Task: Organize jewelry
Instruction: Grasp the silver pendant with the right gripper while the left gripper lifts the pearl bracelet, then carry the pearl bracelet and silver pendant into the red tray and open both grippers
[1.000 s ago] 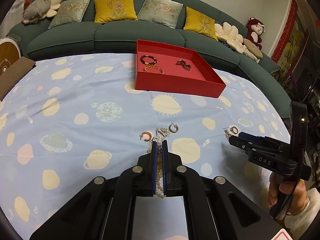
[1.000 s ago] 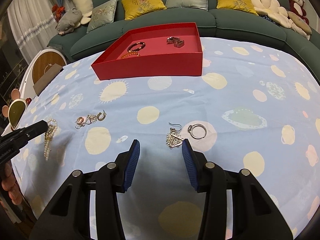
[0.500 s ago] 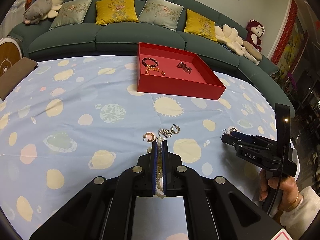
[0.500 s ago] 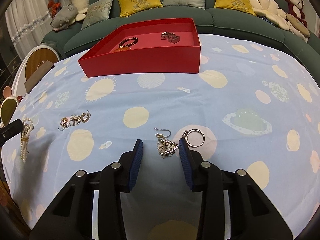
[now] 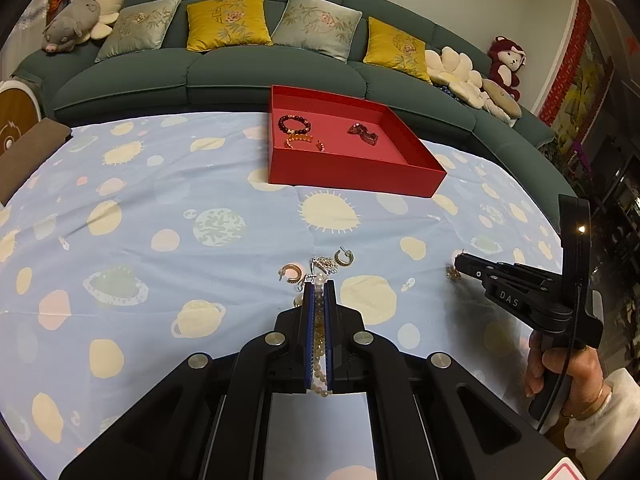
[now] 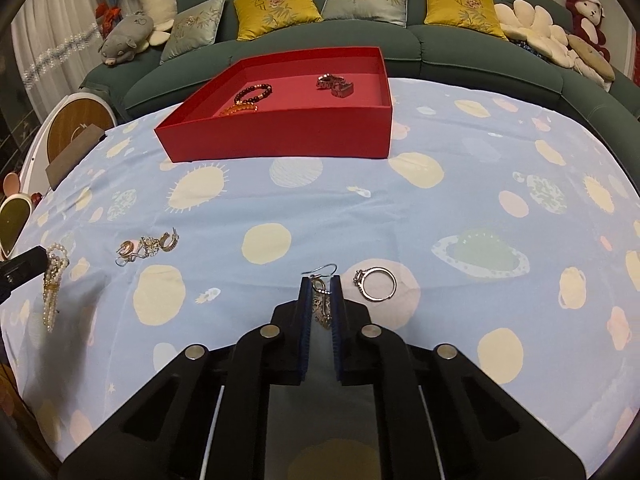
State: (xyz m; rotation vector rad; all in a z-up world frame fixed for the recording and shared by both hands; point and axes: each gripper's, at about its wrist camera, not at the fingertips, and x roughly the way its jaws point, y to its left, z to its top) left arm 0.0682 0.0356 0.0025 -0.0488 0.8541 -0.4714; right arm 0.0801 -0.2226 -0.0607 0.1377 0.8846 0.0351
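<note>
My left gripper (image 5: 319, 285) is shut on a pearl necklace (image 5: 319, 336), held above the blue cloth; the necklace hangs from it in the right wrist view (image 6: 52, 284). My right gripper (image 6: 320, 282) has closed on a filigree drop earring (image 6: 322, 300) lying on the cloth, its hook poking out ahead. A silver ring (image 6: 375, 283) lies just right of it. A small heap of hoop earrings (image 5: 320, 267) lies ahead of my left gripper. The red tray (image 5: 416, 176) at the far side holds a dark bead bracelet (image 5: 295, 124), an orange bracelet (image 5: 298, 141) and a watch (image 5: 364, 134).
The table wears a blue cloth with planet prints (image 5: 160, 200). A green sofa with cushions (image 5: 224, 60) curves behind it. A brown pad (image 5: 28, 152) lies at the left edge. A round white device (image 6: 76, 124) stands beyond the left edge.
My right gripper moved forward over the drop earring and its jaws closed from wide open onto it. My left gripper stayed shut on the pearl necklace and rose slightly.
</note>
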